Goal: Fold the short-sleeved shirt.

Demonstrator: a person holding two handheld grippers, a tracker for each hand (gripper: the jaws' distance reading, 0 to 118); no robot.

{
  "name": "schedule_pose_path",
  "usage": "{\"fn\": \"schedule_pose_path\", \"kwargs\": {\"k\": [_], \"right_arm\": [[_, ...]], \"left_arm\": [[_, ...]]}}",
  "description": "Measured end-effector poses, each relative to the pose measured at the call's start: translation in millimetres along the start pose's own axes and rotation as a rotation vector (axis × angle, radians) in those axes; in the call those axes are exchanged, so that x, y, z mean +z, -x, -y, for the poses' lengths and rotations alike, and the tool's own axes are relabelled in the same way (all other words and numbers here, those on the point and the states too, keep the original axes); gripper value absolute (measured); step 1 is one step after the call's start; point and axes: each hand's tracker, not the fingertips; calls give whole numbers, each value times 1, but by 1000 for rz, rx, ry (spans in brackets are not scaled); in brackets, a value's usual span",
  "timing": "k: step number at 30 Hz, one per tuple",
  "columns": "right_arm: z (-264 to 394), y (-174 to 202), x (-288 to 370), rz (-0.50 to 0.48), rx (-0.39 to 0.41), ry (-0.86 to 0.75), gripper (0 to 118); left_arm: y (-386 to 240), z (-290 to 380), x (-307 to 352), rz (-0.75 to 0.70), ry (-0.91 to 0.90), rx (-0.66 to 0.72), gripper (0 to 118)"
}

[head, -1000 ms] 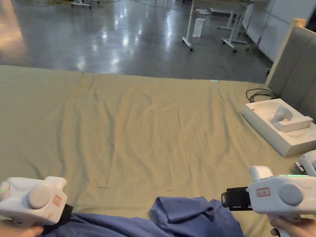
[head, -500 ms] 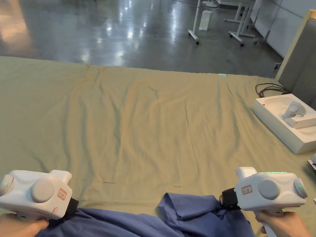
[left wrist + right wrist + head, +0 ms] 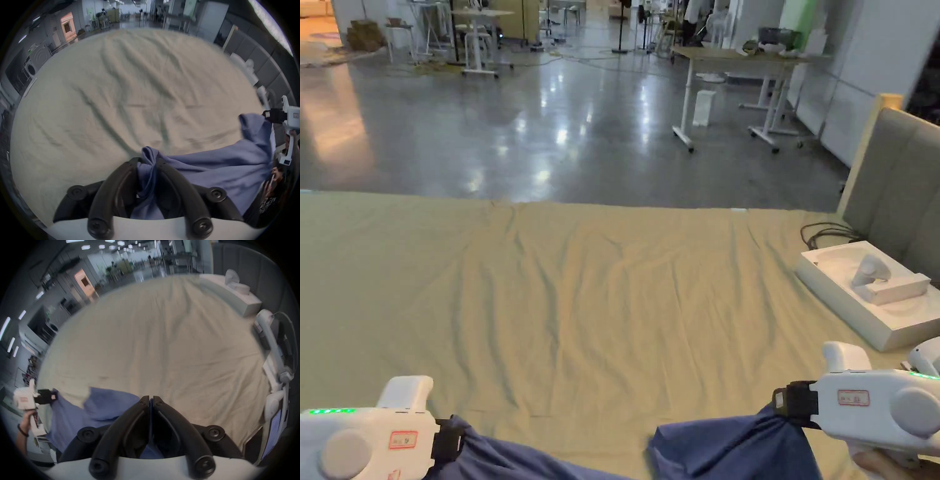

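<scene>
The blue shirt (image 3: 731, 447) hangs at the near edge of the bed sheet (image 3: 600, 300). The left gripper (image 3: 146, 164) has its jaws squeezed tight on a bunch of the shirt. The right gripper (image 3: 151, 400) has its jaws pinched together on a thin bit of the shirt's other side.

one blue shirt (image 3: 731, 447), two grippers, one white tray (image 3: 850, 300), one sheet (image 3: 600, 300).
</scene>
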Motion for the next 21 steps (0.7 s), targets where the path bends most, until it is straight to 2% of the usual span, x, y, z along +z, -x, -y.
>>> {"fn": "schedule_pose_path", "kwargs": {"k": [1,7,13,17,21], "right_arm": [[-8,8,27,1,12,-46,2],[-47,33,162,-44,2,-316,2],[-97,57,280,-3,10,-537,2],[-134,73,333,16,21,-637,2],[-162,93,367,51,59,-701,2]], "left_arm": [[-7,-4,29,26,-54,-15,13],[-53,-35,189,75,-370,-80,11],[-80,-76,322,45,-616,-106,11],[-94,-104,383,25,-738,-103,11],[-106,-127,415,-24,-800,-137,11]]}}
